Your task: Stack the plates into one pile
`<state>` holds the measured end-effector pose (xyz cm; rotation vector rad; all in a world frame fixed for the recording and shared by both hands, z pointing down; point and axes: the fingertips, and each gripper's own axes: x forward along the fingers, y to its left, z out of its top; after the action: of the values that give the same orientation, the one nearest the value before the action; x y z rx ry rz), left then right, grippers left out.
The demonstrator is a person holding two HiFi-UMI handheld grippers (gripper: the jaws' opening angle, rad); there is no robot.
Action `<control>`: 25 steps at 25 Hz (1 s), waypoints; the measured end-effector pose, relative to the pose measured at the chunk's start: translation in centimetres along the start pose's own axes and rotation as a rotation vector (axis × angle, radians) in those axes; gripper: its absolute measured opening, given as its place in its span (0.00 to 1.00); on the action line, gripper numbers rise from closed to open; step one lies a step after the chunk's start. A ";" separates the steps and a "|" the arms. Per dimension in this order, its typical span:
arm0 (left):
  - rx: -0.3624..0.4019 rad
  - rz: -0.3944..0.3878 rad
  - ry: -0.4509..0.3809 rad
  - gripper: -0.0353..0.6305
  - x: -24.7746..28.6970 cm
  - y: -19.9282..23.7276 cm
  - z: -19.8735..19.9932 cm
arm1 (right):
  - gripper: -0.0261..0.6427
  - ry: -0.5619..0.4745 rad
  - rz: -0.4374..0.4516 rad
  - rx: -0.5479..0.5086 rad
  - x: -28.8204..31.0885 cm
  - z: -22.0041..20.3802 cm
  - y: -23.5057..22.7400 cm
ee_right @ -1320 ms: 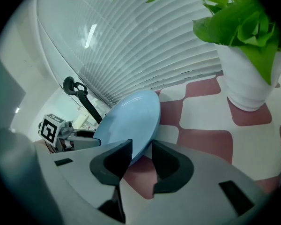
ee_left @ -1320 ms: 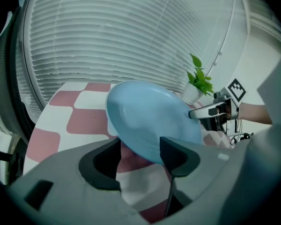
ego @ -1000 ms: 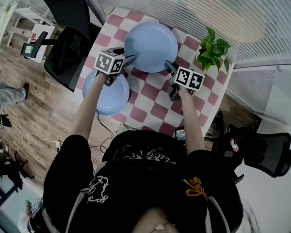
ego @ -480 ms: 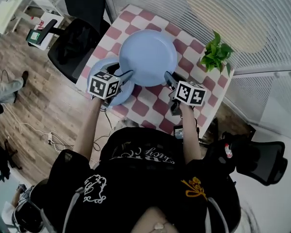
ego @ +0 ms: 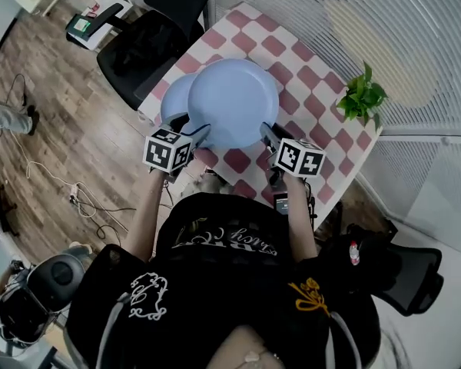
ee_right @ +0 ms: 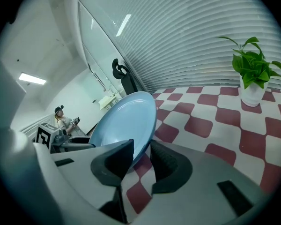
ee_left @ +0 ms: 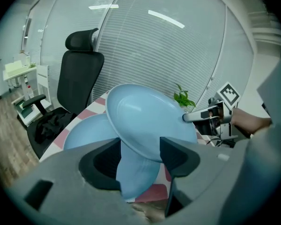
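Checkered table [ego: 292,60]: left tool [ego: 200,132], right tool [ego: 267,132] (jaws closing) grip raised plate [ego: 232,102].

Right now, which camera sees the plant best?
The right gripper view: the plant stands large, close and whole. The head view shows it small, from above. The left gripper view shows only leaves behind the plate.

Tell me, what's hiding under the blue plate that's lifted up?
Another light-blue plate lies on the checkered table, partly beneath the raised plate. Only one side of it peeks out. The rest of it, and the table beneath, is covered.
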<state>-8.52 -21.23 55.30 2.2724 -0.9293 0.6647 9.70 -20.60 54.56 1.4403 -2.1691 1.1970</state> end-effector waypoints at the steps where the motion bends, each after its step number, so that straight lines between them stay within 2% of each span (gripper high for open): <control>1: -0.014 0.011 0.001 0.46 -0.6 0.4 -0.7 | 0.20 0.009 0.007 -0.007 0.3 -0.3 0.6; 13: -0.154 0.137 0.047 0.46 -4.8 4.3 -8.3 | 0.20 0.166 0.045 -0.104 4.9 -5.8 5.4; 25: -0.163 0.137 0.104 0.46 -4.4 6.5 -10.8 | 0.20 0.250 -0.021 -0.139 7.3 -8.5 5.6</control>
<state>-18.55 -15.68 62.25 2.0254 -1.0556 0.7314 -0.24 -17.93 61.63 1.1859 -2.0188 1.1274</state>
